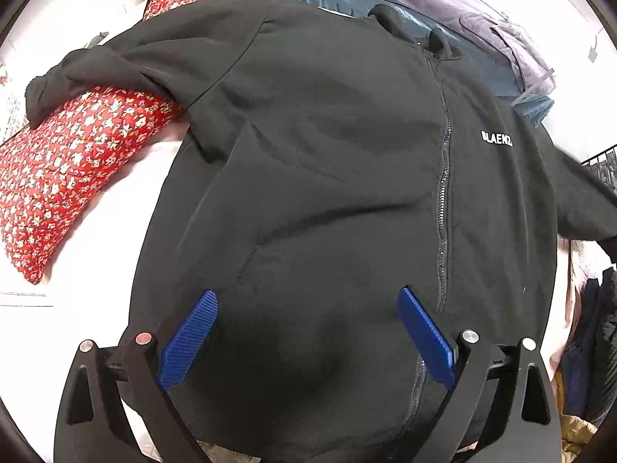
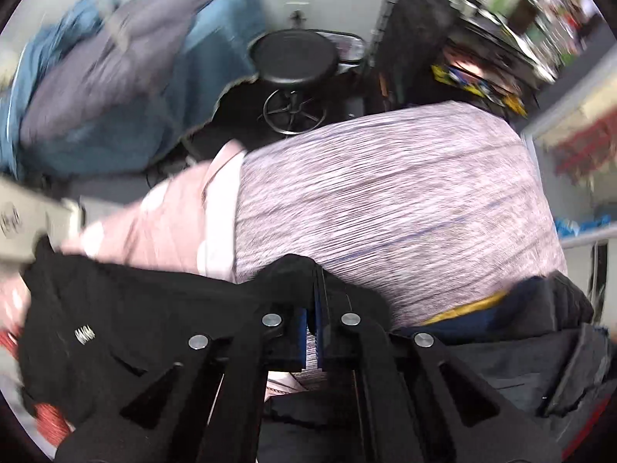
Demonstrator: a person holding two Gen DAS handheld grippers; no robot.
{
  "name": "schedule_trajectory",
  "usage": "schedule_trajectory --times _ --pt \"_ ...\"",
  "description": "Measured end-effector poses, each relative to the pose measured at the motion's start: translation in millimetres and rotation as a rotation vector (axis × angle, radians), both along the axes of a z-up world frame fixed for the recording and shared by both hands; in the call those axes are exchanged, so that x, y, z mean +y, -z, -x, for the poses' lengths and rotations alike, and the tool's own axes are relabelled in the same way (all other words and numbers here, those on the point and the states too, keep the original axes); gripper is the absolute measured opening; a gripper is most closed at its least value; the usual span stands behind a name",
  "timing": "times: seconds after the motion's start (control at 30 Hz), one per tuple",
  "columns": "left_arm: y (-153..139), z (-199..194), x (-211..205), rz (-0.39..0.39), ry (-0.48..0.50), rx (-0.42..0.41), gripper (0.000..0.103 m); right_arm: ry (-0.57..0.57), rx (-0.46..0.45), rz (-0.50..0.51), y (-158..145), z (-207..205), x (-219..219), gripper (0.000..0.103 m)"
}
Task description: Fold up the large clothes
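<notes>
Blue-padded left gripper [image 1: 306,337], jaws spread and empty, hovers over the near hem of the black zip jacket [image 1: 327,177] lying front-up on the surface. Right gripper [image 2: 313,318] is clamped on its right sleeve [image 2: 285,274]. Fabric looks soft, limp, moderately heavy; pinch hems and cuffs.

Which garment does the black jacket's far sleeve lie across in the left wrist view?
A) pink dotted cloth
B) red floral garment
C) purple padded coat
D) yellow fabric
B: the black jacket has its far sleeve draped over the red floral garment, well apart from the purple coat behind the collar.
</notes>
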State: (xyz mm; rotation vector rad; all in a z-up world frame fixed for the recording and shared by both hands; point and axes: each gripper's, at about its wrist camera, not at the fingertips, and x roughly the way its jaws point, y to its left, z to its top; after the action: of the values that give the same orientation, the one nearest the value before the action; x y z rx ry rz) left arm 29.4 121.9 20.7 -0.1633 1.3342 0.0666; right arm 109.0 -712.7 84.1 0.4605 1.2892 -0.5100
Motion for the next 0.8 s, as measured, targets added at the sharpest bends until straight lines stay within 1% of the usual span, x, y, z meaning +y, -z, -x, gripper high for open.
schedule_trajectory --times 0.07,0.13,0.2,0.33,0.4,0.47,0.5,0.53,0.6,0.63,0.7,0.8 --pt "1.5 -0.6 0.2 0.005 0.002 0.001 0.093 0.030 -0.007 0.003 -9.6 5.0 -8.6 0.003" --pt "3.7 -1.3 1.5 0.013 0.000 0.004 0.093 0.014 -0.002 0.032 -13.7 8.0 0.2 0.003" --pt "5.2 -2.2 2.8 0.020 0.000 0.005 0.093 -0.003 0.001 0.006 -8.1 7.3 13.7 0.003" --pt "4.4 -4.2 3.1 0.022 0.011 0.002 0.093 -0.115 0.055 -0.154 14.6 -2.2 63.0 0.003" --pt "3.8 -4.5 5.2 0.022 0.008 -0.005 0.093 -0.175 0.054 -0.234 18.1 -4.6 95.6 0.003" --pt "4.7 -4.4 9.1 0.032 -0.007 -0.003 0.093 -0.245 0.043 -0.362 18.7 -9.8 135.7 0.003" --pt "5.5 -4.3 11.0 0.037 -0.013 -0.002 0.093 -0.284 0.050 -0.444 19.2 -13.6 162.6 0.003" --pt "5.7 -3.9 11.6 0.039 -0.018 -0.002 0.093 -0.307 0.053 -0.494 19.3 -16.2 179.9 0.003" --pt "6.3 -3.3 14.9 0.041 -0.031 -0.004 0.093 -0.377 0.062 -0.623 16.2 -21.3 233.2 0.003" --pt "6.3 -2.8 16.9 0.044 -0.037 -0.007 0.093 -0.407 0.062 -0.664 14.3 -23.9 253.2 0.003" --pt "6.5 -1.6 21.0 0.050 -0.052 -0.011 0.093 -0.490 0.052 -0.762 6.6 -33.2 311.1 0.003" --pt "7.2 1.3 28.0 0.052 -0.069 -0.013 0.093 -0.562 0.028 -0.833 -0.7 -48.2 371.9 0.003"
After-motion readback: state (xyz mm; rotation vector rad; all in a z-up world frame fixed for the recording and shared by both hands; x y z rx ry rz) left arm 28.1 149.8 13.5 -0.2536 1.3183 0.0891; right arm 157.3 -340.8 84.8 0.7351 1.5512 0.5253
